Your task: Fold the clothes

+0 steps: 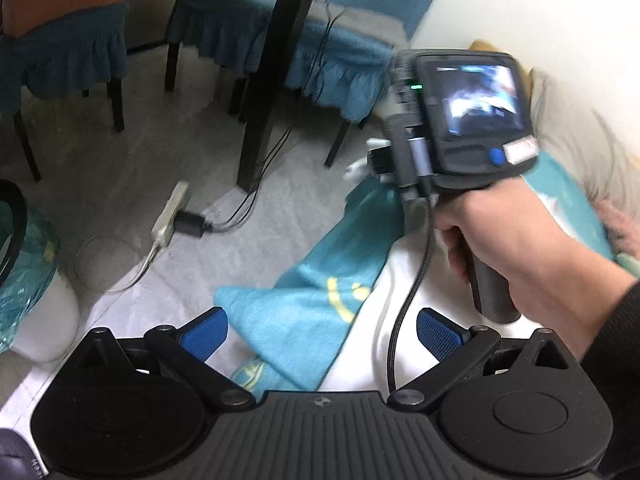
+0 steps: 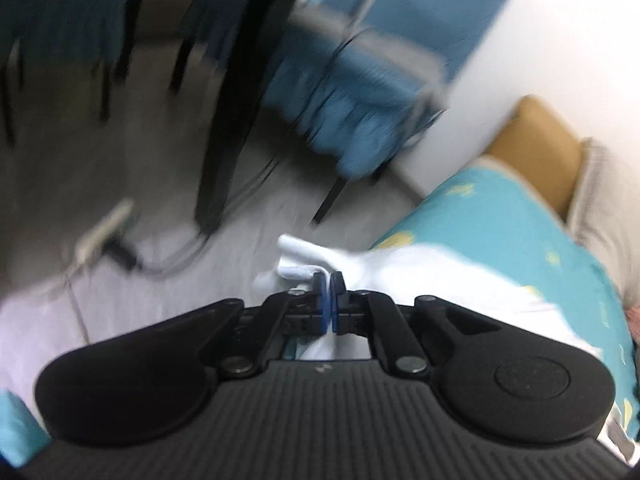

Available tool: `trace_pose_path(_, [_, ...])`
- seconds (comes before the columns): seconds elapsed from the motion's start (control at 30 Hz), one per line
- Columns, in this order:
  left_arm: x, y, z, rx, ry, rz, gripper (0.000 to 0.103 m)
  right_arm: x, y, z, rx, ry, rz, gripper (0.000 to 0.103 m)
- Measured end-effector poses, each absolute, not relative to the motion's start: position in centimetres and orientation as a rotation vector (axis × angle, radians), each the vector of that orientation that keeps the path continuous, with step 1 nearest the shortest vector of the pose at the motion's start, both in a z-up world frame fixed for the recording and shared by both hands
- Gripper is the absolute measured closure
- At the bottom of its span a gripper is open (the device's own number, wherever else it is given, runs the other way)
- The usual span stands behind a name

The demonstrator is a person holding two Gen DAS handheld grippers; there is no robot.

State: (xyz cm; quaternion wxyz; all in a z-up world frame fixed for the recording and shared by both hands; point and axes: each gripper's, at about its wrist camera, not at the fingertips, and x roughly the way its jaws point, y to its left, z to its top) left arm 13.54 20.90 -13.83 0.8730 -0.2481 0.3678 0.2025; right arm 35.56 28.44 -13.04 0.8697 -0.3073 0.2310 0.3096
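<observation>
Right hand-held gripper (image 2: 329,280) clamped tight on a bunched edge of the white garment (image 2: 420,276), with a thin strip of white cloth pinched between the blue pads (image 2: 322,300). Rest of the white garment spread over the teal blanket (image 2: 500,216) on the bed. Left hand-held gripper (image 1: 320,334) spread wide, nothing between its blue pads (image 1: 204,334), hanging just above the edge where white garment meets teal blanket. Person's right hand (image 1: 504,240) wrapped around the grey handle of the other tool. On the floor beyond: a white power strip (image 1: 170,216) with black cables. Chairs with blue frilly covers (image 1: 340,68) nearby.
</observation>
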Motion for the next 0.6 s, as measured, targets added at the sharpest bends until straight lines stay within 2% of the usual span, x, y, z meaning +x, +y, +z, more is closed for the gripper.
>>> trace_pose_path(0.2, [12.5,19.5,-12.2,-0.511,0.651,0.359,0.001,36.1,18.9,-5.6,-0.337,0.361,0.440,0.099])
trace_pose_path(0.3, [12.2,18.4,-11.5,-0.478,0.606,0.340,0.001,36.5,12.7,-3.6,-0.218,0.335,0.310,0.100])
trace_pose_path(0.4, [12.3,17.3,-11.0,-0.454,0.590,0.322,0.001,36.7,6.1,-3.7,-0.099,0.382,0.193,0.100])
trace_pose_path(0.6, [13.3,15.2,-11.1,-0.378,0.626,0.288,0.001,35.3,-5.2,-8.8,0.022,0.581,0.071,0.098])
